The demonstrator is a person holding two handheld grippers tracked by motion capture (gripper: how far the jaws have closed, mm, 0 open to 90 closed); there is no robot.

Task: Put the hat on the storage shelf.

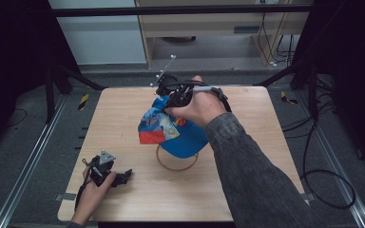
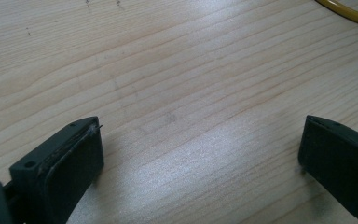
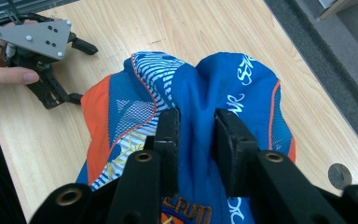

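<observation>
A blue and orange cap is pinched at a fold of its blue crown between the jaws of the right hand-held gripper, above the middle of the worktop; the fabric still seems to be pressed by the pads. Just below the cap, nearer the person, a yellow ring lies on the wood. The left hand-held gripper rests open on bare wood, well apart from the cap, with nothing between its jaws.

Because only a thin fold is caught, the cap could slip free and drop crookedly, likely missing the ring.

The pinched fold is seen closely in the right gripper view, whereas the ring under the brim is made out in the high view.
</observation>
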